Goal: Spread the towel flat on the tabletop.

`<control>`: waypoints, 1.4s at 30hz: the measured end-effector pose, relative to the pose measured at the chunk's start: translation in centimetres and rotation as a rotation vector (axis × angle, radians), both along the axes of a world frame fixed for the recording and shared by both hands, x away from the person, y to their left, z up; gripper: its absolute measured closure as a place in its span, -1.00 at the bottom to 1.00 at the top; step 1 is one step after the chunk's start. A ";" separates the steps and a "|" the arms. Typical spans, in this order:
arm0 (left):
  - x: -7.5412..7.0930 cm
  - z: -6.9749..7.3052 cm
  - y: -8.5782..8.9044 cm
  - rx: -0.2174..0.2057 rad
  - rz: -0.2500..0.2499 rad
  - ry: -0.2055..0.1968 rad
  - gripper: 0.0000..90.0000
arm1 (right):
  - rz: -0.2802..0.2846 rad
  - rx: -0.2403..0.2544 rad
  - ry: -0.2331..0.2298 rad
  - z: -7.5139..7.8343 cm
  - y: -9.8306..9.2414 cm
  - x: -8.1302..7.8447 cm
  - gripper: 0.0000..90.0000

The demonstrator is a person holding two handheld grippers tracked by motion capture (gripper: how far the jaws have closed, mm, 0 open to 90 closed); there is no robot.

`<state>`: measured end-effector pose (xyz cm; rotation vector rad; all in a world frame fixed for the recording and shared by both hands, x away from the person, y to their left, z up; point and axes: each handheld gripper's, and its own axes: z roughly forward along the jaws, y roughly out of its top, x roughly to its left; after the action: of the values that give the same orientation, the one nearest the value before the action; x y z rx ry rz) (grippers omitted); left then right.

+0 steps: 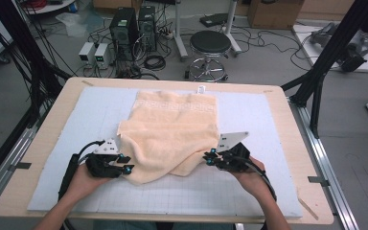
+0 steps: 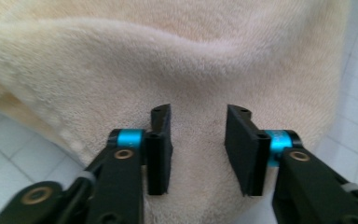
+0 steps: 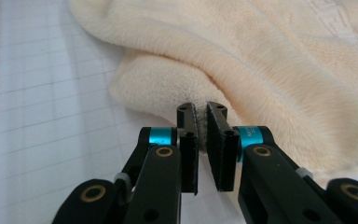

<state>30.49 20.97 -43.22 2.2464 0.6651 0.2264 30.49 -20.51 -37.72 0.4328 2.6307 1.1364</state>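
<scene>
The right gripper [image 3: 201, 140] has its jaws nearly together, pinching a fold of the cream towel [image 1: 172, 134] at the towel's near right corner; a strip of cloth shows between the pads. In the high view this gripper [image 1: 210, 159] sits at the towel's right edge, held in the person's right hand [image 1: 251, 179]. The left gripper [image 2: 198, 149] has its jaws apart, one on each side of a hump of towel, the pads not pressing it. It [image 1: 126, 164] rests at the towel's near left corner. The towel lies rumpled on a white gridded mat [image 1: 249, 191] covering the wooden table [image 1: 24, 177], its far edge flat with a woven border.
</scene>
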 end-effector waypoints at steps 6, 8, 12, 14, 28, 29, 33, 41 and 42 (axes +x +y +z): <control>0.0 -0.4 -0.5 0.028 -0.010 -0.028 0.44 | 0.020 0.013 0.095 -0.4 -2.2 -0.5 0.86; 0.0 -0.3 -0.5 0.025 -0.017 -0.026 0.67 | 0.030 -0.027 0.125 -1.8 -1.9 -0.5 0.86; -0.4 0.1 -0.5 0.018 -0.016 -0.038 0.91 | 0.022 -0.014 0.145 -3.3 -1.5 -0.4 0.85; -0.8 0.8 -0.2 0.003 -0.013 -0.052 0.92 | 0.024 -0.001 0.132 -3.0 -1.4 -0.6 0.86; -8.0 9.9 3.2 -0.128 -0.042 -0.200 0.93 | 0.098 0.037 -0.012 4.4 -1.9 -6.7 0.86; -8.7 10.3 3.3 -0.142 -0.059 -0.194 0.93 | 0.108 0.041 -0.010 4.9 -2.1 -7.3 0.86; -10.5 10.6 3.6 -0.161 -0.094 -0.185 0.76 | 0.157 0.104 0.023 6.0 -3.1 -9.4 0.66; -6.8 5.8 2.8 -0.116 -0.059 -0.175 0.36 | 0.078 0.081 0.032 2.8 -1.9 -6.0 0.42; -6.2 5.1 2.5 -0.119 -0.055 -0.171 0.32 | 0.063 0.069 0.026 2.0 -1.6 -5.3 0.41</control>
<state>24.26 23.48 -38.08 2.1013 0.5109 0.3391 25.23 -22.15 -35.72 0.3828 2.6515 1.2518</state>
